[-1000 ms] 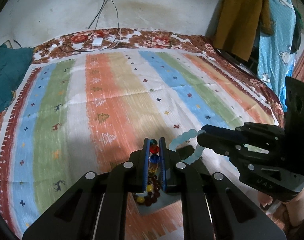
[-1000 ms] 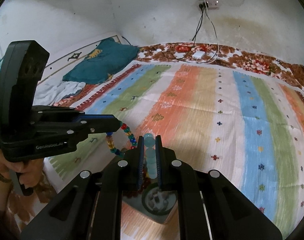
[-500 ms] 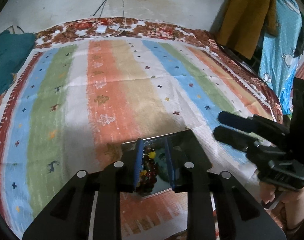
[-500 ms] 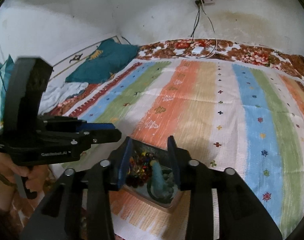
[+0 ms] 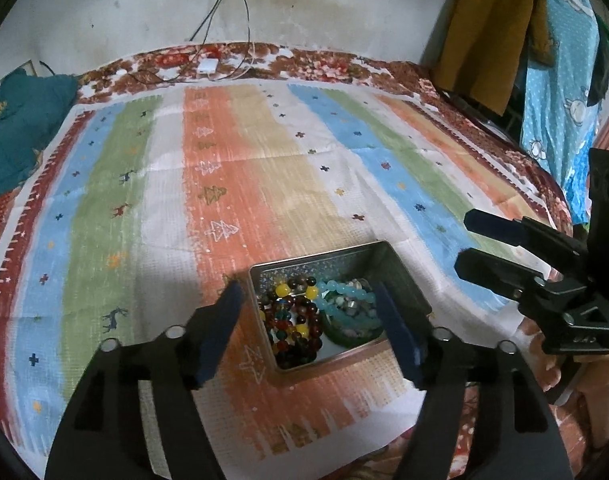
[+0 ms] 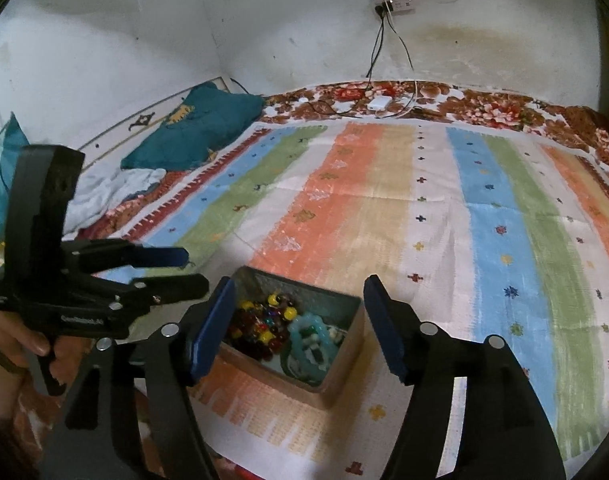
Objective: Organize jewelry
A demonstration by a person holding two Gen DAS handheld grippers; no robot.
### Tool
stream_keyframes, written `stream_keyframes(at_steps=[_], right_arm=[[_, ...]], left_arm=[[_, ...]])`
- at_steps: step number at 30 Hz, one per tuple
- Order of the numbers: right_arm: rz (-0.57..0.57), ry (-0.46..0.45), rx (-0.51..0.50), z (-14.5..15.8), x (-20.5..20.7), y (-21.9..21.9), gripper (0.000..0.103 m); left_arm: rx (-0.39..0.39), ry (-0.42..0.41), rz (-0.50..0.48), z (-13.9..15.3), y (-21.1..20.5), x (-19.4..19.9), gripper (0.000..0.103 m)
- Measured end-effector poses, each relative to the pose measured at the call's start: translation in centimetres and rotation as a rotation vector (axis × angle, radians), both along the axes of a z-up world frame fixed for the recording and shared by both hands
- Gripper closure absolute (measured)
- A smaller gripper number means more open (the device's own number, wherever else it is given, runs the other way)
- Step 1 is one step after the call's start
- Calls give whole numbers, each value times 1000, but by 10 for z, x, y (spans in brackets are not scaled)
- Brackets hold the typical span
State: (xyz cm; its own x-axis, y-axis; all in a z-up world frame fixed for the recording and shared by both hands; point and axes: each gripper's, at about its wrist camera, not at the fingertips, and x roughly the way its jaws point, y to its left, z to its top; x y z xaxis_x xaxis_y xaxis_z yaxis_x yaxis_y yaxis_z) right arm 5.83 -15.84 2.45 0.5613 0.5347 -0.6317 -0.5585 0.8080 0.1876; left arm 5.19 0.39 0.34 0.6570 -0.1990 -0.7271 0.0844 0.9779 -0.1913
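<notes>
Left gripper (image 5: pixel 310 308) and right gripper (image 6: pixel 298 298) hovering over the metal box (image 5: pixel 400 276), jaws opening wide, gripping nothing; multicoloured bracelet (image 5: pixel 292 320) and turquoise bracelet (image 5: pixel 344 300) lying inside.

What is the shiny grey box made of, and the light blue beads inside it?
The shiny grey rectangular box looks like thin metal, probably tin: its walls gleam and reflect light. The light blue bead bracelet looks like glass or polished stone, maybe plastic: the beads are smooth, rounded and slightly see-through. The pictures cannot settle which.
</notes>
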Motion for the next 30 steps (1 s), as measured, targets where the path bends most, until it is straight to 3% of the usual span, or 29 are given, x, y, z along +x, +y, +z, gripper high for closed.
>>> stream_keyframes(at_steps=[3, 9, 14, 30], right_arm=[[-3, 3, 7, -1, -3, -4, 25], [-4, 3, 14, -2, -9, -10, 11], [-5, -7, 23, -2, -14, -13, 4], [-26, -24, 28, -5, -26, -22, 4]], left_arm=[[2, -13, -3, 0, 0, -3, 19], [26, -46, 18, -1, -2, -12, 6], [33, -60, 36, -2, -1, -19, 6], [78, -143, 72, 2, -12, -36, 6]])
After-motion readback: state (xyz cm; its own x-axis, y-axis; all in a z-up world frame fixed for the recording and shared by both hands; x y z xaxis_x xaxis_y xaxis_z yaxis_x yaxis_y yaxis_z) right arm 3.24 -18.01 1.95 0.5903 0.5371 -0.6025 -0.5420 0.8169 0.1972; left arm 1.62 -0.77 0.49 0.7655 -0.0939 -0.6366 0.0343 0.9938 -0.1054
